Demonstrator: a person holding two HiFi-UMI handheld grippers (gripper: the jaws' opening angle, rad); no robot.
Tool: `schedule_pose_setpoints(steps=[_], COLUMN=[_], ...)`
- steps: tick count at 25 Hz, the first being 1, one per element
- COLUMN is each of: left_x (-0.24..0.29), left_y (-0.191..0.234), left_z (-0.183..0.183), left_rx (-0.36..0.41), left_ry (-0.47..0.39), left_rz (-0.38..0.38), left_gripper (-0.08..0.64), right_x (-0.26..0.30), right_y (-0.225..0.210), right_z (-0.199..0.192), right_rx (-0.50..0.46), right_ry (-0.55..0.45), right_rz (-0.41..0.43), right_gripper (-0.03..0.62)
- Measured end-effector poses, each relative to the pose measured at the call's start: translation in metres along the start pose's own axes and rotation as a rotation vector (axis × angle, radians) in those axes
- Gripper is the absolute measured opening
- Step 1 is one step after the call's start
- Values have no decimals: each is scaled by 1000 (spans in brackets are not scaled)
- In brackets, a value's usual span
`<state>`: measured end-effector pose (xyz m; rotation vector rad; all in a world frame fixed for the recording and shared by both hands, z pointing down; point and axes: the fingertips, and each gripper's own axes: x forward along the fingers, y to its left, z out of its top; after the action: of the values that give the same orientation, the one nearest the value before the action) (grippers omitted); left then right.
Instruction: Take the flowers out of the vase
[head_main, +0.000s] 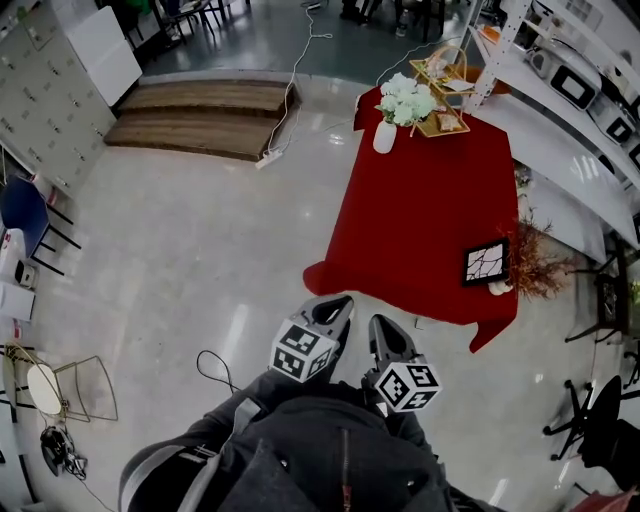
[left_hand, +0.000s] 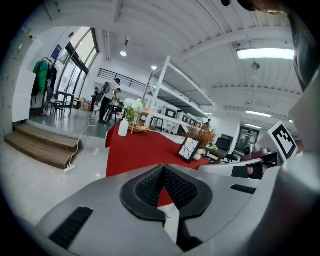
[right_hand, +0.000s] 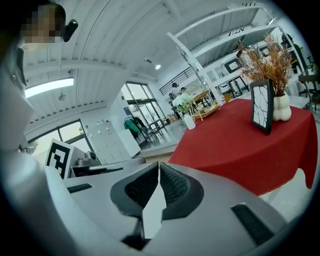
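Your left gripper (head_main: 338, 306) and right gripper (head_main: 381, 326) are pressed together, empty. At the red table's (head_main: 420, 225) far corner, spread one for the flowers (head_main: 406, 100) and steady the white vase (head_main: 385, 137).

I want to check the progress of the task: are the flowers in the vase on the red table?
Yes, the white flowers stand in the white vase at the far end of the red table.

Flowers (head_main: 406, 99) at one o'clock in the head view, too small for me to count blooms, stems hidden inside the vase (head_main: 385, 137), tiered stand (head_main: 445, 90) just behind, contents unreadable, my body (head_main: 300, 455) cut off at six o'clock, distant people (left_hand: 106, 100) mere specks.
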<state>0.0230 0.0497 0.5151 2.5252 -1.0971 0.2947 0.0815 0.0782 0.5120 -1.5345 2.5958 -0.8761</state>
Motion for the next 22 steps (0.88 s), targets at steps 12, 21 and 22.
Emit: schedule_pose_setpoints(steps=[12,21,22], left_x=[66,107,111], left_y=[49,76,79], left_z=[50,82,85], left_rx=[-5,-8,-8], left_ry=[-3,-9,-10], left_rz=[16,11,9], left_gripper=[8,8,9], right_x=[67,101,105], right_y=[-42,-70,-73], right_z=[60,93,96], right_rx=[5,12,12], right_ry=[-4,-3,-4], right_rz=[12,-8,-8], right_gripper=[14,14,14])
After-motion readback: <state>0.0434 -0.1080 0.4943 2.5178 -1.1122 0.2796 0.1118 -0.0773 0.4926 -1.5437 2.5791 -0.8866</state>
